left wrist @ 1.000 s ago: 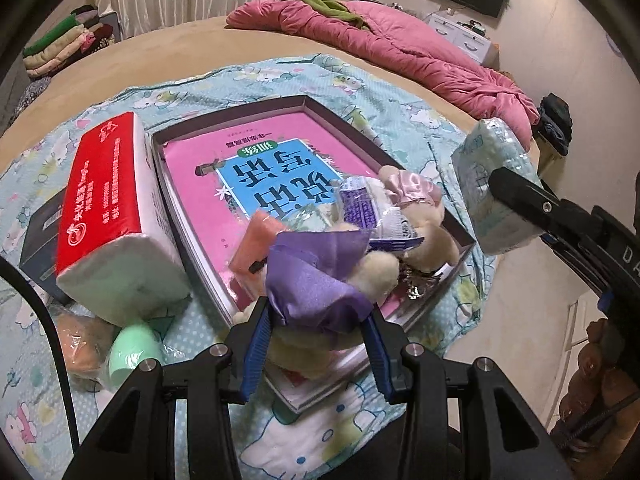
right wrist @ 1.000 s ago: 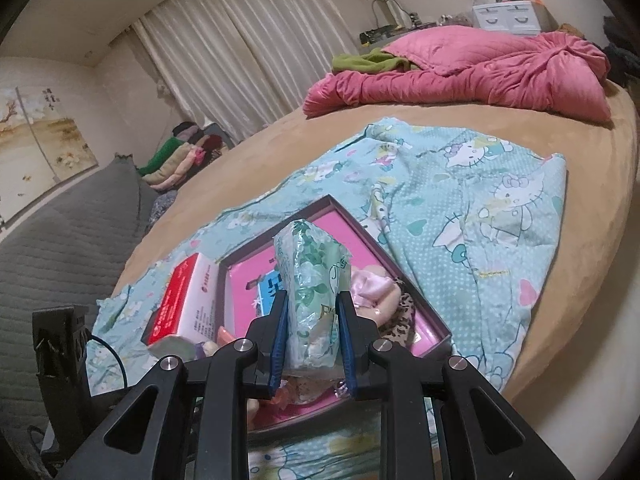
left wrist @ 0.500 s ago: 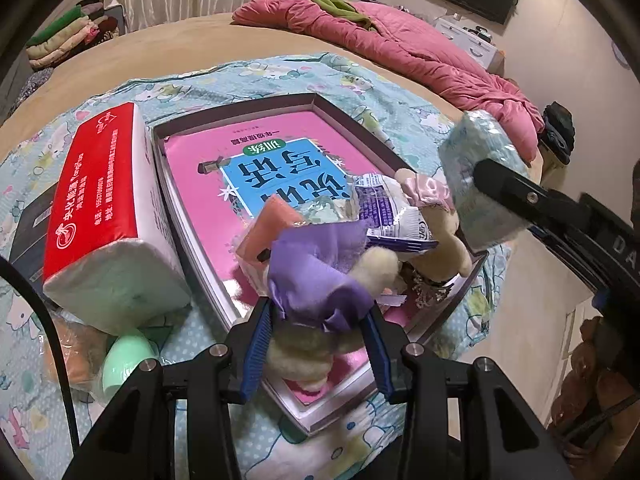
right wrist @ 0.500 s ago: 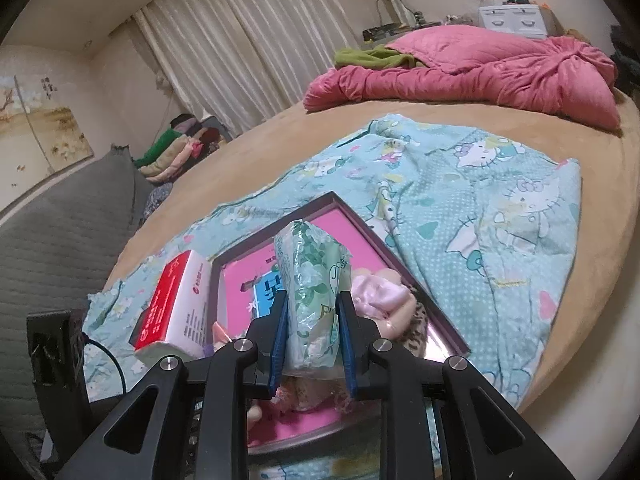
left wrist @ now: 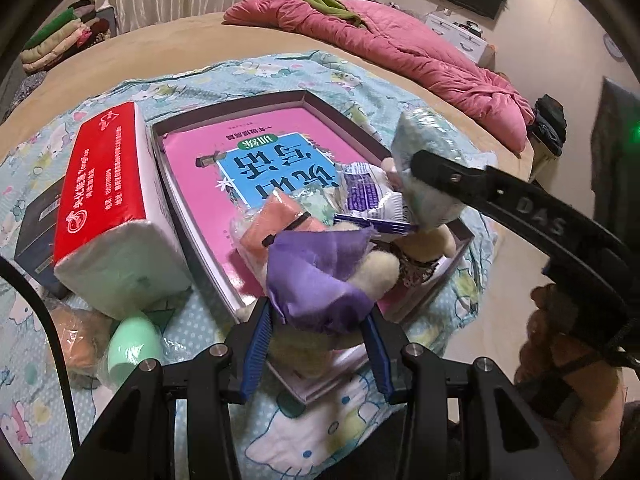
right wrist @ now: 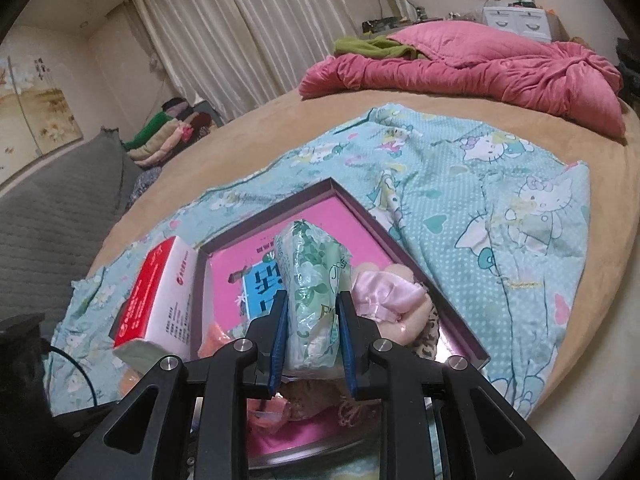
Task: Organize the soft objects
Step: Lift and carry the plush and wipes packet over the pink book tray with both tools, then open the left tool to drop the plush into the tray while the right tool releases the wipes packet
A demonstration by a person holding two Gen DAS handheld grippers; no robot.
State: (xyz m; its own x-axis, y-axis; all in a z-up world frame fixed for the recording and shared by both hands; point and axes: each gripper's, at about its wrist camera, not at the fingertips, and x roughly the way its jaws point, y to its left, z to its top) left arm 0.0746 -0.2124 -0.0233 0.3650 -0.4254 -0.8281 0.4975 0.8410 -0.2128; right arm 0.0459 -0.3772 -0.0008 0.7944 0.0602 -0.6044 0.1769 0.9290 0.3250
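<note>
My left gripper is shut on a cream plush toy in a purple dress, held over the near corner of a dark purple box with a pink book in it. My right gripper is shut on a green-patterned tissue pack, above the box's near right side; it also shows in the left wrist view. In the box lie an orange packet, a purple-white wrapper and a plush doll with a pink bow.
A red and white tissue pack stands left of the box, with a dark box behind it. A mint-green object and an orange soft item lie near left. A pink quilt lies at the bed's far side.
The left gripper has moved forward over the box's near corner with the plush toy. The right gripper has moved left and lower over the box with the tissue pack.
</note>
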